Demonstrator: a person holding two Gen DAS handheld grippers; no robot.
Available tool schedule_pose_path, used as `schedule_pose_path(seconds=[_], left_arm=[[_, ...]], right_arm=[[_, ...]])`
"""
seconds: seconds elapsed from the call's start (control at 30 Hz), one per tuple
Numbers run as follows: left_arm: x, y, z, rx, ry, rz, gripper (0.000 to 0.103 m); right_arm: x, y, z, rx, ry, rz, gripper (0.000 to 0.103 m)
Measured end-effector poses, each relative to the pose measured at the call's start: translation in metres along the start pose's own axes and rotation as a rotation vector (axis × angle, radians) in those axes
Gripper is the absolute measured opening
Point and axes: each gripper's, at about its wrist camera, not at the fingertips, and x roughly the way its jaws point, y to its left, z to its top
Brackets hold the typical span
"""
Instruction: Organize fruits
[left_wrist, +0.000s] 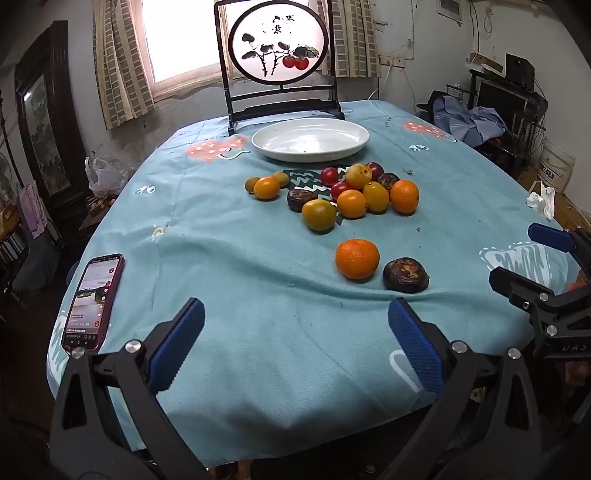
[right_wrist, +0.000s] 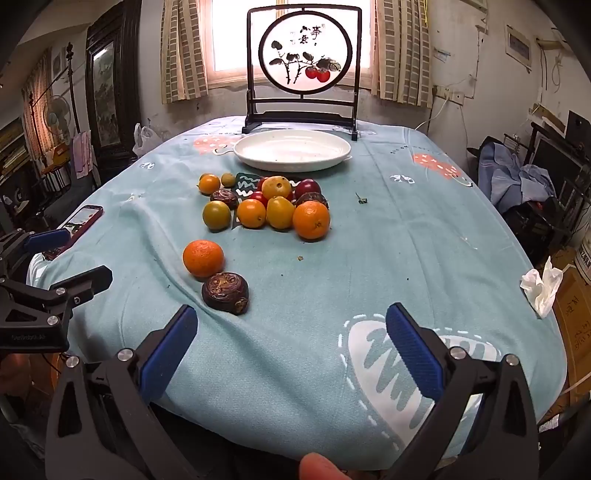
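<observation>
Fruits lie loose on the blue tablecloth (left_wrist: 240, 258). Left to right: phone (left_wrist: 93, 301) at the left edge; left gripper (left_wrist: 295, 343), jaws apart, empty; main fruit cluster (left_wrist: 354, 192) just before the white plate (left_wrist: 310, 139); lone orange (left_wrist: 357, 258) touching a dark brown fruit (left_wrist: 405, 275); right gripper (right_wrist: 291, 343), spread wide, holding nothing.

both wrist views face across the table (left_wrist: 229, 258), sharing the plate (left_wrist: 310, 142).

Phone (right_wrist: 79, 221) — half hidden behind left gripper (right_wrist: 62, 254)
</observation>
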Motion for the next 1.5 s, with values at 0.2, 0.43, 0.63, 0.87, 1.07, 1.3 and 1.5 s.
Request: schedule_pose_path(seconds=[0.2,0.43,0.63,0.87,1.07,1.3,1.5], left_arm=[[-0.001,-0.001,-0.001,-0.003,0.003,0.007,0.101],[0.0,0.002,-0.001,-0.008,0.008,0.006,0.101],[0.002,0.004,-0.002,-0.008,0.012,0.005,0.101],[0.002,0.004,-0.002,-0.008,0.011,0.006,0.101],[0.003,0.006,-0.004,-0.008,0.013,0.006,0.101],[0.004,0.004,-0.004,-0.007,0.014,0.005,0.101],[0.004,0.004,-0.004,-0.006,0.014,0.005,0.101]], right_arm=[[0.001,0.004,-0.002,-0.007,0.0,0.004,0.102],[0.004,0.004,-0.003,-0.01,0.002,0.014,0.102],[0.003,0.005,-0.003,-0.012,0.004,0.015,0.102],[0.004,0.006,-0.003,-0.017,0.004,0.017,0.102],[0.005,0.005,-0.003,-0.015,0.004,0.018,0.102],[0.007,0.007,-0.004,-0.018,0.007,0.024,0.102],[0.006,0.008,-0.004,-0.024,0.006,0.029,0.102]])
